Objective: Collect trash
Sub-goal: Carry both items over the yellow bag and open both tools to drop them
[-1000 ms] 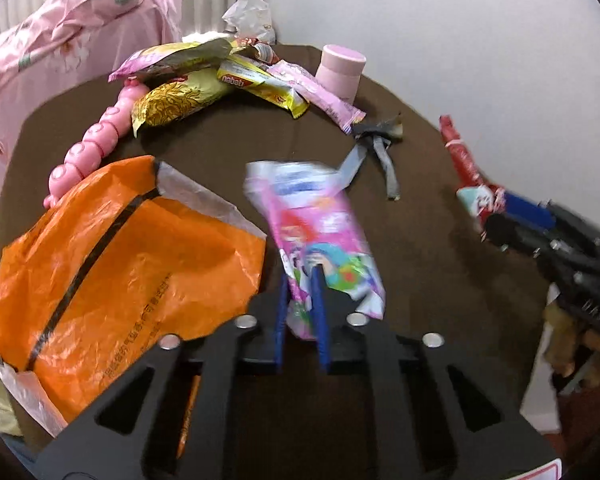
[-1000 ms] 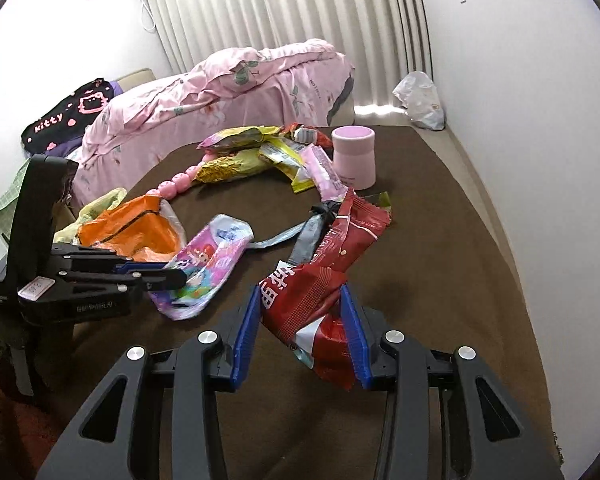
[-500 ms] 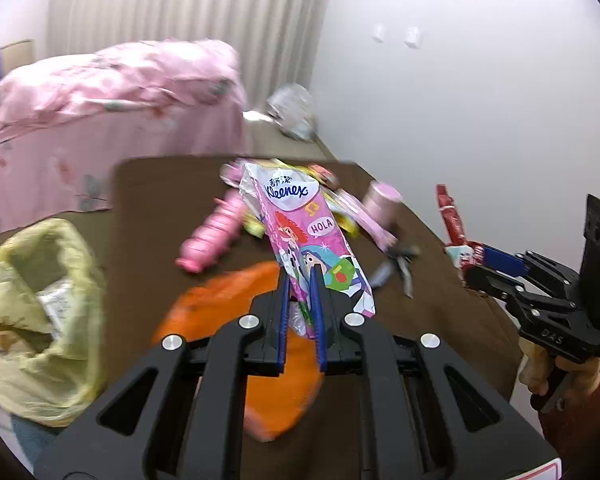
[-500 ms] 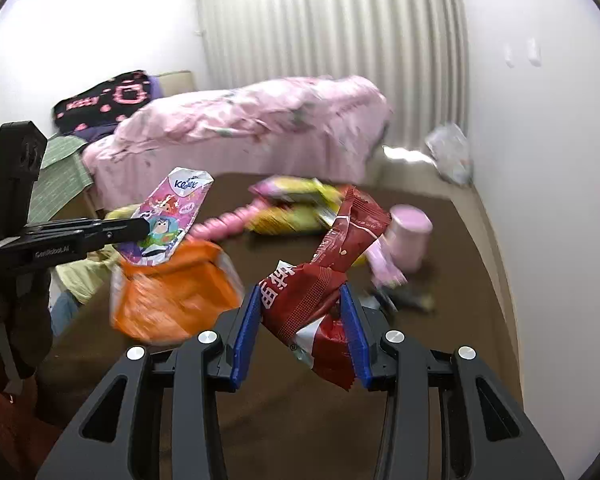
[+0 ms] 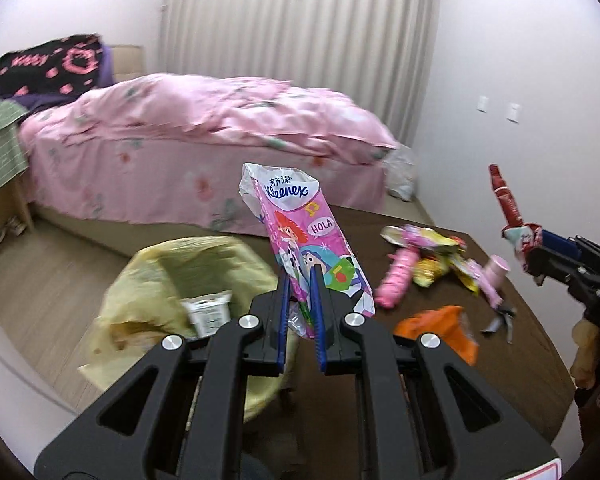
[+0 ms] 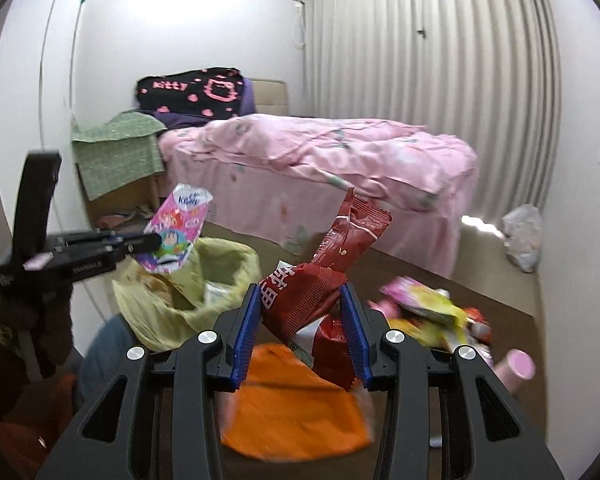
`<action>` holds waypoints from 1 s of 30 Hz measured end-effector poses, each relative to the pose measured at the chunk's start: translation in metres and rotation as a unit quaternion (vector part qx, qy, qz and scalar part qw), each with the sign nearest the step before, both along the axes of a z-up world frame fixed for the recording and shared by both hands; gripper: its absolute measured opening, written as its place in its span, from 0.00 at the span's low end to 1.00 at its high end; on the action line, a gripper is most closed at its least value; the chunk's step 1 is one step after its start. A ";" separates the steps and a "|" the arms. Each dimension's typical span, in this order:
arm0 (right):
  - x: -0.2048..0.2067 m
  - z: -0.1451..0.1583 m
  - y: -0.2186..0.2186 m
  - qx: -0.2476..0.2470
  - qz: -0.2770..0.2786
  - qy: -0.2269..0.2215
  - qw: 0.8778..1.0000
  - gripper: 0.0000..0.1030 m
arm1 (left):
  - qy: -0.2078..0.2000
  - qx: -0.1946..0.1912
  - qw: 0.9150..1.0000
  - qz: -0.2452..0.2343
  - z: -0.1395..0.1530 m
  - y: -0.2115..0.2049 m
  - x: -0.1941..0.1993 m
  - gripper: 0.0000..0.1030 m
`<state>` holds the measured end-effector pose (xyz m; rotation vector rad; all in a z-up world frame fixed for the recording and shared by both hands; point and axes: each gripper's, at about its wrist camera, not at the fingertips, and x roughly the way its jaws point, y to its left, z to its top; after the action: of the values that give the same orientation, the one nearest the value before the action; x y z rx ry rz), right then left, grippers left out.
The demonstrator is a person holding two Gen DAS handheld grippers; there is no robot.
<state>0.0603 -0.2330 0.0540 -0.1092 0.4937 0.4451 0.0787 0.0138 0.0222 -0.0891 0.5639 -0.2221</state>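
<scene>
Left gripper pinches Kleenex pack; right gripper clamps red wrapper.

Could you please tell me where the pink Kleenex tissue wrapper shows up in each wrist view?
Left wrist: pink Kleenex tissue wrapper, centre, upright in the left claw.
Right wrist: wrapper, left of centre, above the bag.
Shared landmark: yellow plastic trash bag.

The tissue packet is pink with a white top, blue lettering and cartoon figures. The snack wrapper is dark red with white characters. The bin bag is pale yellow. An orange bag lies on the dark brown table. The bedspread is pink with faint floral print.
</scene>
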 end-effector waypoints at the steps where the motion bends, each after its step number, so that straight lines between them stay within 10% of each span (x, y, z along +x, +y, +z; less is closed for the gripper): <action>1: 0.008 0.000 0.007 0.008 0.011 0.008 1.000 0.37 | 0.003 -0.002 1.000 0.012 -0.002 0.009 0.002 0.10; 30: 0.169 -0.094 0.173 -0.014 0.181 0.178 0.967 0.37 | 0.116 -0.054 0.980 0.152 -0.096 0.096 0.062 0.10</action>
<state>0.2295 -0.0602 -0.0405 -0.1497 0.8388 0.8239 0.1405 0.1097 -0.0734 -0.3068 0.7609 0.0570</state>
